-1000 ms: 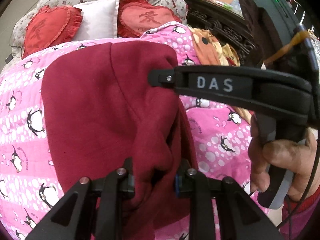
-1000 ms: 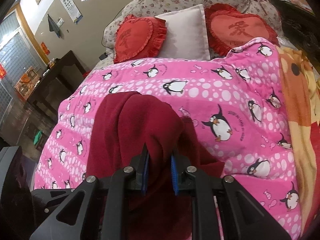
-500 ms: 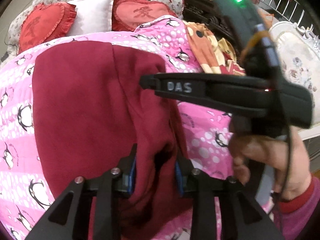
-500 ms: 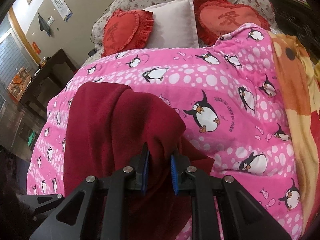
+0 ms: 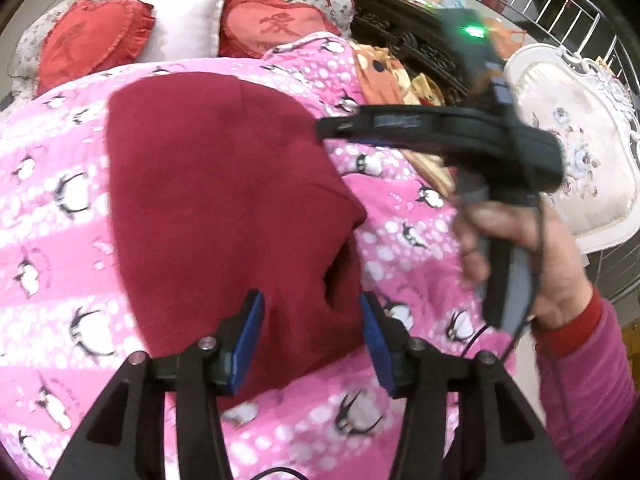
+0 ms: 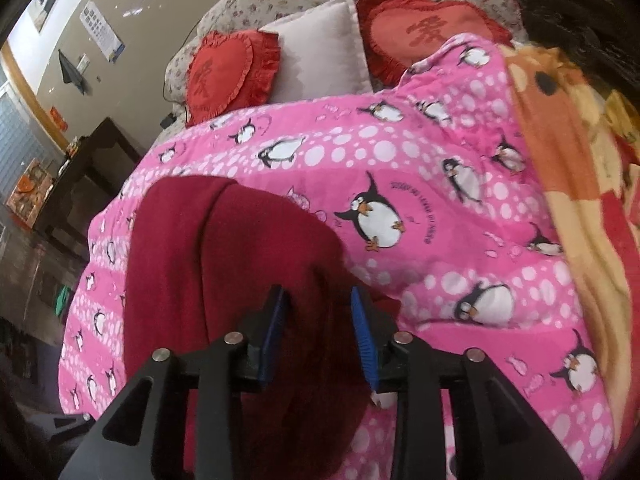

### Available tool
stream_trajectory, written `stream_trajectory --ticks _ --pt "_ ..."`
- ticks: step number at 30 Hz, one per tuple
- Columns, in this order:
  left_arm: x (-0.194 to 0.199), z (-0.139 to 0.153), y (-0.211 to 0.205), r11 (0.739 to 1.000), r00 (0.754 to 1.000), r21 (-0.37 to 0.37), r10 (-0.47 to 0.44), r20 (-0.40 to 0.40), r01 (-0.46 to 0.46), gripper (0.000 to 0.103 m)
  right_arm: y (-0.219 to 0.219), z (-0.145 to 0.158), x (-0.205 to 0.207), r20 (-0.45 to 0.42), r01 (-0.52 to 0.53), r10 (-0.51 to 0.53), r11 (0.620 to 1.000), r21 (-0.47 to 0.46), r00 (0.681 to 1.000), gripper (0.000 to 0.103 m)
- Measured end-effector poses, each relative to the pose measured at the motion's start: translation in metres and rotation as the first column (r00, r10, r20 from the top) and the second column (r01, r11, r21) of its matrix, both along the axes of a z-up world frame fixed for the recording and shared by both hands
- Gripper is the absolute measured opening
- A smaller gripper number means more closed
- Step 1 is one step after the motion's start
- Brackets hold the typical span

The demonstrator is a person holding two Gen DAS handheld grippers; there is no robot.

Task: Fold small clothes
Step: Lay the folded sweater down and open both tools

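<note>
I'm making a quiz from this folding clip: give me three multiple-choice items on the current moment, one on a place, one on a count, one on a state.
1. Where does the dark red garment lie?
A. on the pink penguin quilt
B. on the floor
C. on the white pillow

2. How many red heart cushions lean at the head of the bed?
A. one
B. two
C. four

3. How stands the left gripper?
A. shut on the garment
B. out of view
C. open, fabric between its fingers

Answers: 1 A, quilt shows all around the garment. 2 B, one each side of the white pillow. 3 C, its blue pads stand wide apart.

Soft indoor light, motion blur, heavy fisheye edge distortion.
</note>
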State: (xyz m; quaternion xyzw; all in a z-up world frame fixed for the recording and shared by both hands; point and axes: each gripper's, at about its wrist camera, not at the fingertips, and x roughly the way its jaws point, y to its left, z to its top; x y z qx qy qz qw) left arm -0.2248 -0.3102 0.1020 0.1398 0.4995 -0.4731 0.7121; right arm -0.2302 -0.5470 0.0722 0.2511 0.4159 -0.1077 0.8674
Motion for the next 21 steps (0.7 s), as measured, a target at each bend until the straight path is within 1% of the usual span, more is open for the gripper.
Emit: stream_trajectory --ticks 3,4,7,9,11,13,14,15,16,17,18,19,20,21 --pt "0.008 0.006 0.022 0.999 0.999 -0.01 0.035 0.022 -0.034 0.053 0.009 0.018 -0.015 0.045 -0.022 0.021 1.0 0.018 0.999 0.011" --pt "0.012 0.007 0.026 0.999 0.999 -0.013 0.046 0.025 -0.046 0.056 0.012 0.021 -0.018 0.055 -0.037 0.034 0.999 0.037 0.998 0.011" --pt "0.018 0.006 0.036 0.997 0.997 -0.02 0.077 0.016 -0.077 0.057 0.027 0.023 -0.024 0.058 -0.074 0.069 0.994 0.083 0.996 0.012" --pt "0.018 0.004 0.037 0.997 0.997 -0.021 0.077 -0.008 -0.077 0.057 0.039 0.018 -0.026 0.056 -0.105 0.099 0.987 0.124 0.993 0.013" --pt "0.014 0.004 0.038 0.998 0.998 -0.016 0.061 -0.016 -0.062 0.057 0.046 0.011 -0.025 0.039 -0.116 0.111 0.981 0.154 0.993 0.016" --pt "0.007 0.008 0.04 0.999 0.999 -0.023 0.037 -0.01 -0.037 0.057 0.05 0.003 -0.027 0.024 -0.1 0.097 0.976 0.191 0.995 0.021" --pt "0.004 0.012 0.042 0.999 1.0 -0.028 0.027 0.002 -0.026 0.057 0.051 0.0 -0.028 0.029 -0.093 0.089 0.973 0.212 0.996 0.022" --pt "0.002 0.015 0.046 0.999 1.0 -0.033 0.022 0.012 -0.022 0.057 0.05 -0.003 -0.029 0.041 -0.083 0.075 0.966 0.245 0.996 0.025" --pt "0.001 0.018 0.048 0.999 1.0 -0.038 0.022 0.022 -0.021 0.057 0.049 -0.005 -0.03 0.048 -0.075 0.065 0.961 0.266 0.997 0.028" --pt "0.002 0.02 0.048 0.999 0.999 -0.043 0.026 0.029 -0.025 0.057 0.048 -0.007 -0.029 0.051 -0.066 0.054 0.956 0.287 0.997 0.032" --pt "0.005 0.021 0.049 0.998 0.999 -0.045 0.034 0.034 -0.033 0.057 0.049 -0.01 -0.03 0.05 -0.059 0.046 0.951 0.305 0.998 0.033" --pt "0.007 0.02 0.048 0.998 0.998 -0.041 0.044 0.035 -0.042 0.057 0.051 -0.013 -0.027 0.038 -0.07 0.061 0.948 0.312 0.997 0.033" --pt "0.01 0.018 0.048 0.998 0.998 -0.035 0.055 0.033 -0.054 0.057 0.055 -0.015 -0.026 0.028 -0.089 0.085 0.95 0.3 0.996 0.032" --pt "0.014 0.015 0.047 0.997 0.997 -0.029 0.065 0.027 -0.065 0.057 0.063 -0.014 -0.025 0.02 -0.118 0.117 0.961 0.251 0.993 0.023"
